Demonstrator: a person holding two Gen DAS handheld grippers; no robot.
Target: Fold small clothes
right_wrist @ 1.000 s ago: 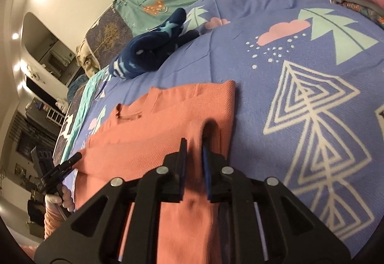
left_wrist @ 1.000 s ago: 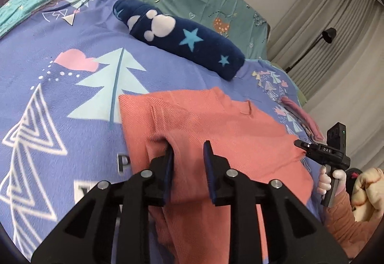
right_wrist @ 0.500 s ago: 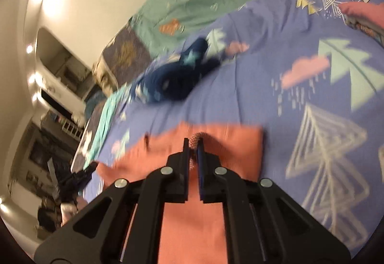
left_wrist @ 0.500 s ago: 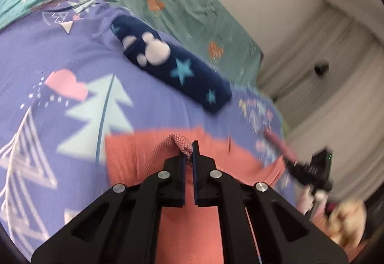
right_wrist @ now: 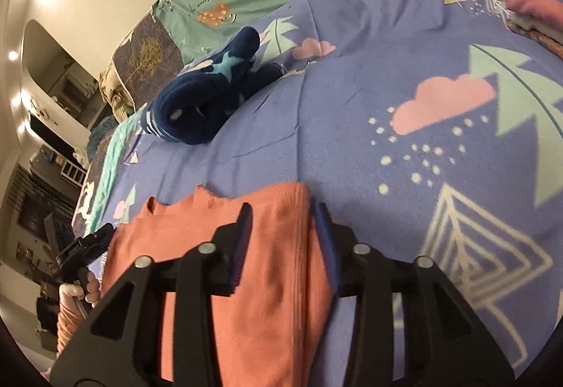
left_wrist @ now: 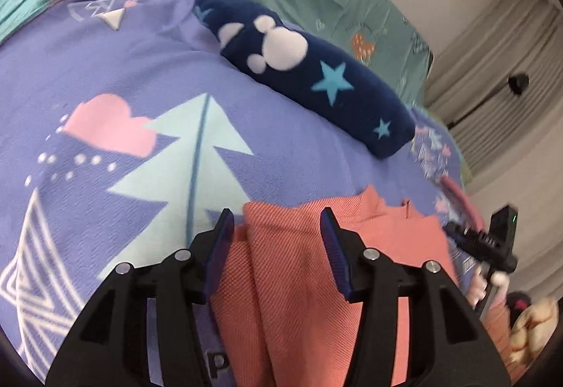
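**Both grippers release the folded top**

The left gripper (left_wrist: 278, 225) and right gripper (right_wrist: 281, 221) stand spread over the coral top (left_wrist: 299, 281); half a second ago each pinched a raised fold. The fingers have just been opening; the cloth lies loose between them, folded flat on the purple bedspread (left_wrist: 105, 70), near the navy fleece roll (left_wrist: 316, 84).

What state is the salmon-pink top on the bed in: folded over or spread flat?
Folded over. The salmon-pink top lies doubled on the bedspread, with a thick layered edge showing in the right wrist view.
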